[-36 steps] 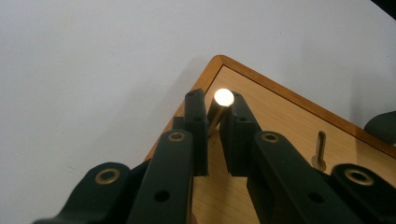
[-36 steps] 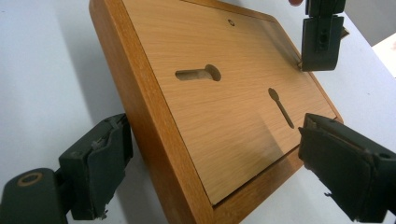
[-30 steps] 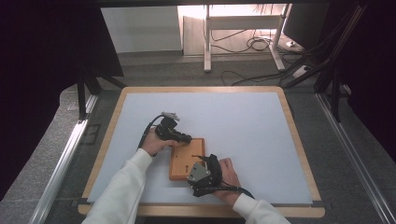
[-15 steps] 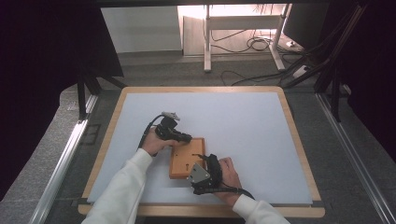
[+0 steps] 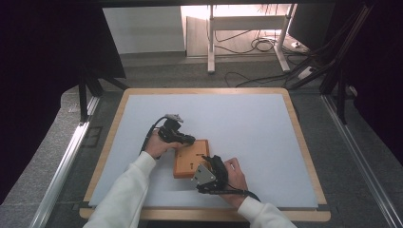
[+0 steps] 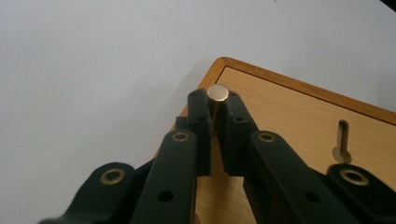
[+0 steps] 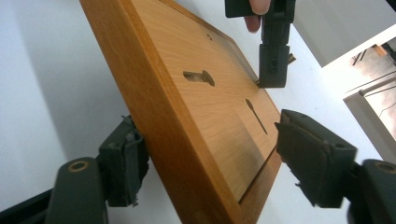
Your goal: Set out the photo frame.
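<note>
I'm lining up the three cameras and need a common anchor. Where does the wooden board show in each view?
High view: the wooden board lies on the white table, left of centre, between both grippers.
Left gripper view: its corner fills the right half, behind the left gripper, shut on a brass pin.
Right gripper view: its edge runs diagonally through the middle.
Shared landmark: the keyhole slot.

Orange wooden board (image 5: 190, 159) lies flat on the table, brass pin (image 6: 217, 92) upright at its corner.
</note>
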